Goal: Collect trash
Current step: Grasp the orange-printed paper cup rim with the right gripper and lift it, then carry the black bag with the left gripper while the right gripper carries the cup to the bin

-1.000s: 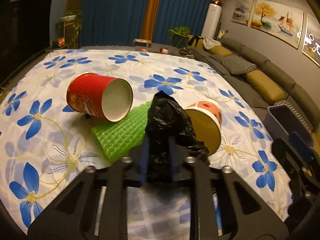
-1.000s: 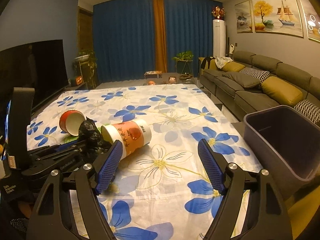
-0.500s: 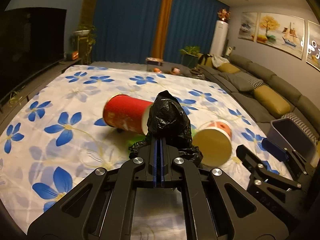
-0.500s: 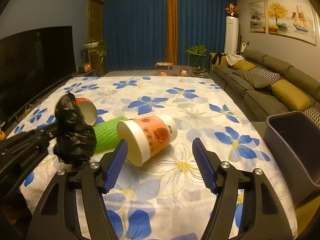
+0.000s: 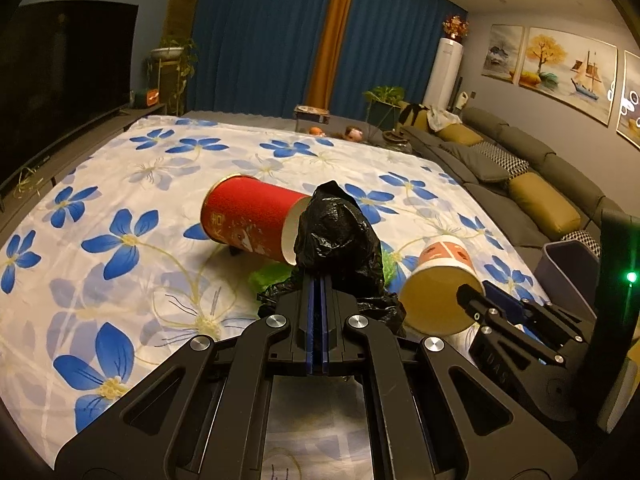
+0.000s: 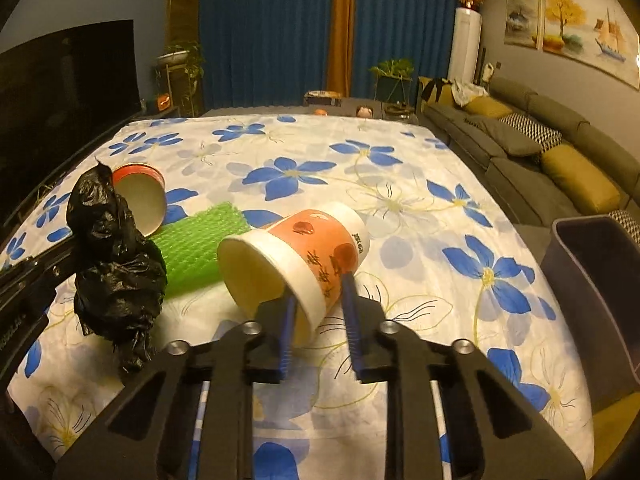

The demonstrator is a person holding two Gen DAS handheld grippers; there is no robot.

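Left gripper point(image 5: 318, 280) clamps a black bag point(image 5: 338, 236); right gripper point(image 6: 318, 304) pinches the orange cup point(image 6: 304, 256). Bin point(image 6: 600, 280) to its right; nothing visibly binned.

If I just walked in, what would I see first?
First, the crinkly black trash bag, pinched in the shut left tongs and held up over the flowered tablecloth. Next, the orange-and-white paper cup lying on its side right between the fingers of the right tongs. A grey bin stands at the table's right edge.
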